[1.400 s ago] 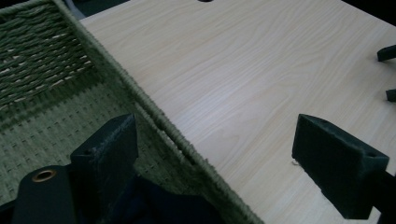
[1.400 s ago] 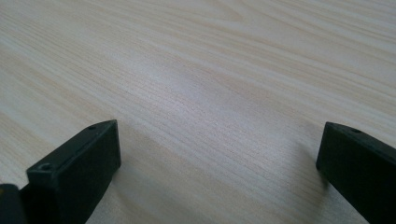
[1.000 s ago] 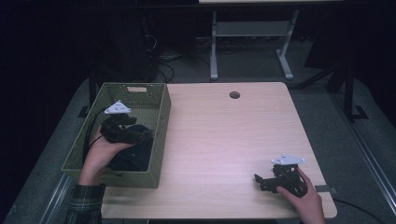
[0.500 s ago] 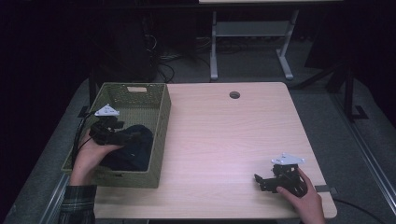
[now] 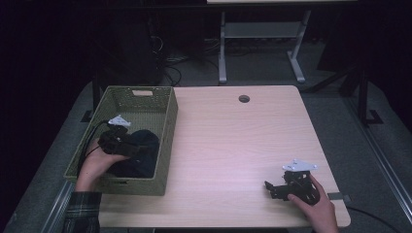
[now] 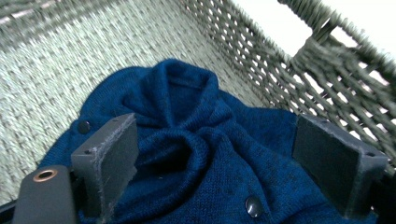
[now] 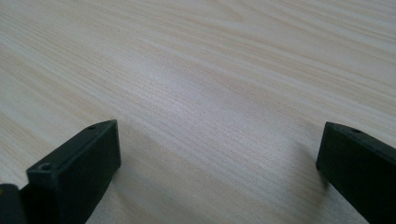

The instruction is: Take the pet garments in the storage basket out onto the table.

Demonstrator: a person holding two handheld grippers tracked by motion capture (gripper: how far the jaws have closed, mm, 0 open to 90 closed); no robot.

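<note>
A dark blue knitted garment (image 6: 205,154) with small round buttons lies crumpled in the near end of a green woven basket (image 5: 165,145); the same garment (image 5: 145,158) looks almost black from the high view. My left gripper (image 5: 138,149) is inside the basket, open, its jaws spread to either side of the garment's folds (image 6: 212,182) and close over them. My right gripper (image 5: 271,189) rests low at the table's near right corner, open, with bare wood between its jaws (image 7: 219,154).
The basket stands on the left edge of the light wooden table (image 5: 243,145), its cut-out handle (image 5: 142,92) at the far end. A round cable hole (image 5: 244,98) sits near the table's far edge. Beyond the table are dark floor, cables and a grey stand (image 5: 257,34).
My left gripper has moved toward the basket's left side and slightly nearer over the garment, still open. The right gripper has stayed put.
</note>
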